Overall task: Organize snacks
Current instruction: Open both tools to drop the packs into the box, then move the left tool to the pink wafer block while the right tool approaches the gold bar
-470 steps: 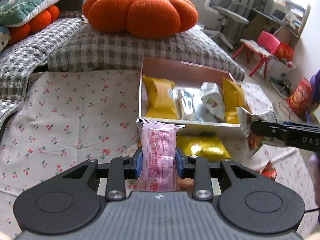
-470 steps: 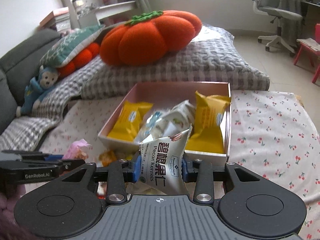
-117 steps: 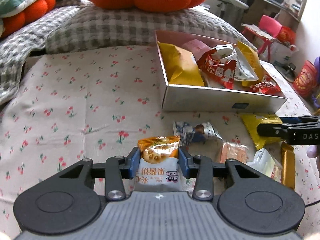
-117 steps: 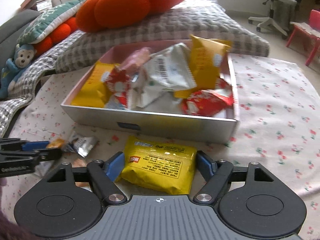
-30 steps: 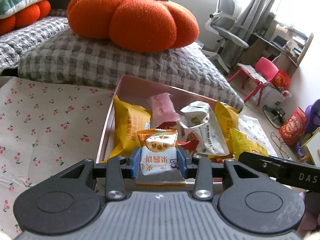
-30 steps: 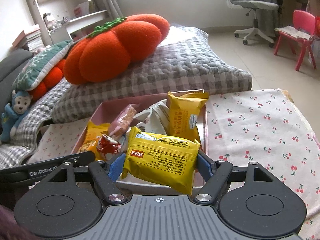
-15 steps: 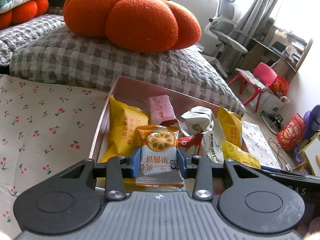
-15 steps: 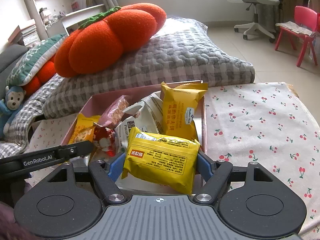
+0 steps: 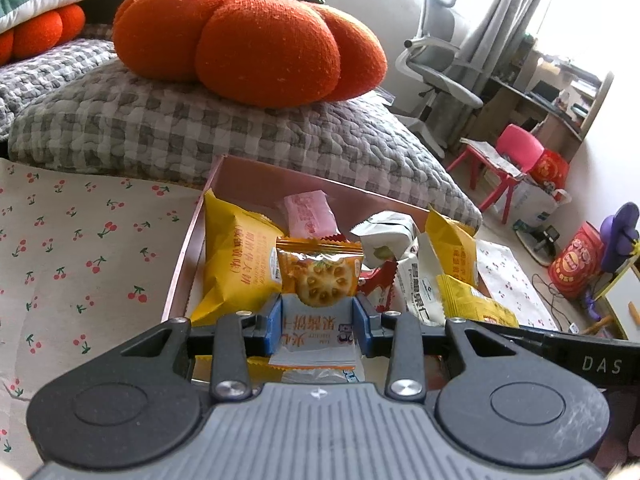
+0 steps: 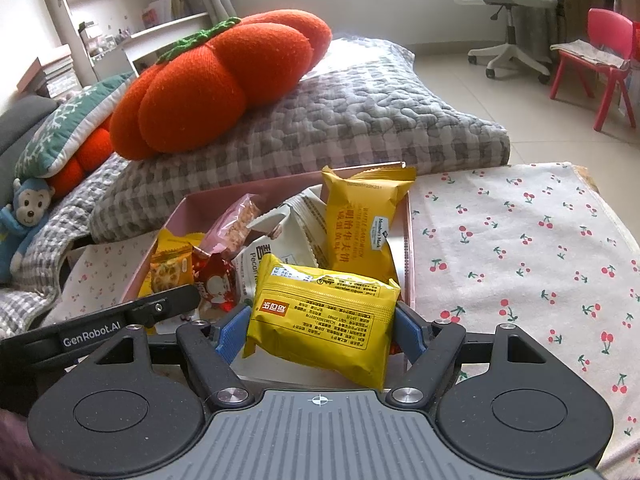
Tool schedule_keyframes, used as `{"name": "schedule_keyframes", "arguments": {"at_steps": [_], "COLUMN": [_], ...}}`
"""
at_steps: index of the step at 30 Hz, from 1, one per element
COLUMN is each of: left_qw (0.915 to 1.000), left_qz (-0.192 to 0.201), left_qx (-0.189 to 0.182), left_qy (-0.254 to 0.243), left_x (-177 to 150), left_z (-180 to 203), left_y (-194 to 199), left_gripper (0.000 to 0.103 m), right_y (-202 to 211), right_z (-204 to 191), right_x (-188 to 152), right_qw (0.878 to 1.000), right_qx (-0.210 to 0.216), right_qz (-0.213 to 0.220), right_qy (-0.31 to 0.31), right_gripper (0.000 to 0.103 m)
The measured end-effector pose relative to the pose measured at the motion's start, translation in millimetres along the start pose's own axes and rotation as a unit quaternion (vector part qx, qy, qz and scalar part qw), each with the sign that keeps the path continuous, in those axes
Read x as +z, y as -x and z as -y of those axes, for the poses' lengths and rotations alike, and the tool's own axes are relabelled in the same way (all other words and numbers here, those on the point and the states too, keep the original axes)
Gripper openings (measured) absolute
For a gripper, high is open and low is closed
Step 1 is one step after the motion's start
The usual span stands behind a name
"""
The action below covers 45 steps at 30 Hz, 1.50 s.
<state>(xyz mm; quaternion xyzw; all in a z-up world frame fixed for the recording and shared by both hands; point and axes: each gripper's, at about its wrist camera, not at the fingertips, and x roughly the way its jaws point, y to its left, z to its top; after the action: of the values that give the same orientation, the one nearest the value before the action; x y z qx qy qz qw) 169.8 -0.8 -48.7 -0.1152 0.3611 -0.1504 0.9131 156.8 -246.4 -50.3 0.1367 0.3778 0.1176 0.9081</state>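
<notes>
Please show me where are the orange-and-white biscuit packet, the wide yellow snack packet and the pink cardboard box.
Orange-and-white biscuit packet (image 9: 319, 280): left wrist view, on its printed biscuit.
Wide yellow snack packet (image 10: 320, 316): right wrist view, middle of its face.
Pink cardboard box (image 9: 256, 180): left wrist view, on its far inner wall.

Each view sits just behind its own tool and looks forward and downward along the fingers, close over the pink box (image 9: 240, 178) of snacks. The left wrist view faces the box from its near left corner, with the orange pumpkin cushion (image 9: 248, 36) at 12 o'clock and the office chair (image 9: 436, 64) at 2 o'clock. The right wrist view faces the same box (image 10: 180, 216) from its near right side, the cushion (image 10: 216, 80) at 11 o'clock. Both share the box, the cushion and the cherry-print cloth (image 10: 520, 248); each also catches the other tool at its lower edge.
</notes>
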Motion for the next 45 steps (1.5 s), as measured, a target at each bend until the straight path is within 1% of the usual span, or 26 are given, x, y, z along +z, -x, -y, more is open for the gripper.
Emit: {"name": "schedule_keyframes", "arguments": {"at_steps": [5,9,13,15,16,17,18,21,23,24,25,26,32,35,41,45], "left_qw": [1.0,1.0,0.9998,0.9997,0.9996,0.9996,0.9996,0.9994,0.9991,0.999,0.9988,0.9986,0.9964,0.9947,0.9895,0.9875], "left_qz": [-0.005,-0.006,-0.005,-0.006,-0.006,-0.006,-0.005,-0.003,-0.005,-0.004,-0.007,-0.012,-0.031,-0.036,-0.037,-0.043], "left_qx": [0.001,0.004,0.012,0.017,0.018,0.018,0.019,0.021,0.024,0.026,0.026,0.028,0.052,0.059,0.079,0.087], "left_qy": [0.0,-0.004,-0.013,-0.018,-0.02,-0.02,-0.021,-0.028,-0.034,-0.037,-0.041,-0.043,-0.06,-0.077,-0.115,-0.124], "left_x": [0,0,-1,-1,-1,-1,-1,-1,-1,-2,-3,-5,-20,-26,-41,-51], "left_z": [-1,1,4,5,6,6,7,10,13,15,16,16,18,18,9,-2], "left_y": [1,2,6,9,11,13,15,24,30,33,37,39,54,61,75,79], "left_gripper": [0.034,0.034,0.042,0.044,0.047,0.053,0.056,0.061,0.074,0.077,0.083,0.088,0.096,0.098,0.101,0.102], "right_y": [-2,-1,3,6,7,10,12,20,27,30,33,36,52,58,65,66], "right_z": [-1,-1,2,2,2,2,2,1,0,0,0,-1,-2,-3,-7,-11], "right_x": [0,1,4,5,5,5,5,5,4,3,2,1,-12,-22,-47,-65], "right_qw": [1.0,1.0,0.999,0.999,0.999,0.999,0.999,0.999,1.0,1.0,1.0,1.0,1.0,0.999,0.997,0.996], "right_qx": [0.007,0.022,0.027,0.026,0.025,0.024,0.024,0.025,0.025,0.025,0.024,0.023,0.011,0.008,0.002,-0.004], "right_qz": [-0.002,-0.002,-0.004,-0.003,-0.002,-0.001,0.0,0.001,0.003,0.003,0.002,0.001,-0.016,-0.021,-0.041,-0.056], "right_qy": [-0.003,-0.012,-0.03,-0.032,-0.032,-0.031,-0.028,-0.022,-0.016,-0.013,-0.009,-0.005,0.018,0.034,0.06,0.075], "right_gripper": [0.078,0.078,0.08,0.081,0.083,0.084,0.084,0.087,0.09,0.091,0.091,0.092,0.095,0.096,0.096,0.096]}}
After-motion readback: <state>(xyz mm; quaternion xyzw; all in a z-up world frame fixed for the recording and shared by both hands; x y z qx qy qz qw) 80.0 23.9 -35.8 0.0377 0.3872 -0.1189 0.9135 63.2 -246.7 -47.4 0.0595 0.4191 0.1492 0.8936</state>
